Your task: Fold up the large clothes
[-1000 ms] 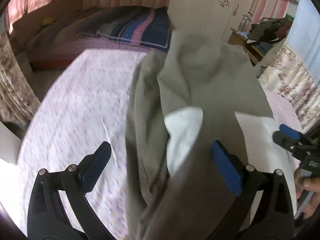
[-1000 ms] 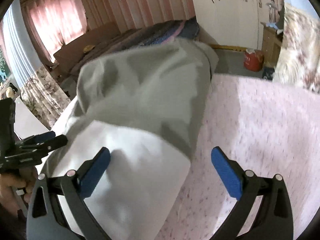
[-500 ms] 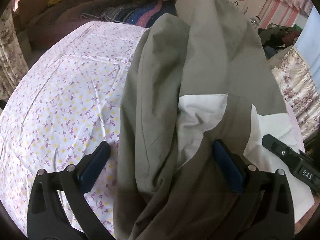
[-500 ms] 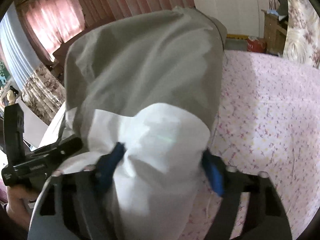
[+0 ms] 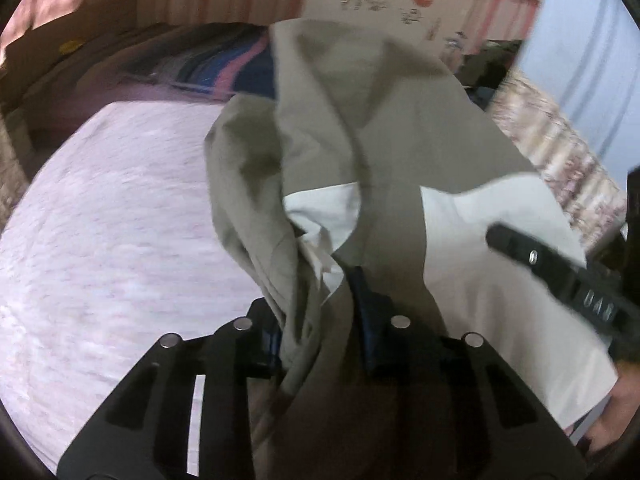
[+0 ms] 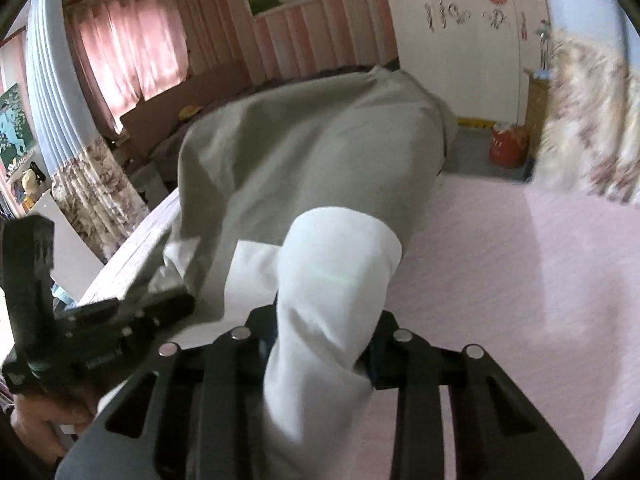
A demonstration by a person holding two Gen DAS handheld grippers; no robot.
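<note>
Bedsheet [image 5: 100, 240], pale pink with a small print, is spreading under everything, blurred in both wrist views. Over it the grey-green garment [image 5: 384, 128] is lying in a long mound running away from me toward the far end of the bed, its white lining [image 6: 336, 264] turned out at the near end. I am holding that near end bunched up in both hands.

My left gripper [image 5: 316, 320] has just been closing, and its blue pads are now pinching a gathered fold of the grey-green cloth between them. From that side my right gripper's black arm [image 5: 560, 276] is showing at the right edge, lying against the white lining.

My right gripper [image 6: 320, 344] has also just been closing; its jaws are squeezing a thick roll of the white lining, which is bulging up above them and hiding most of the pads. At the lower left of that view my left gripper's black body [image 6: 92, 328] is sitting close beside the garment's edge, with a hand [image 6: 44, 420] wrapped around its grip below.
</note>
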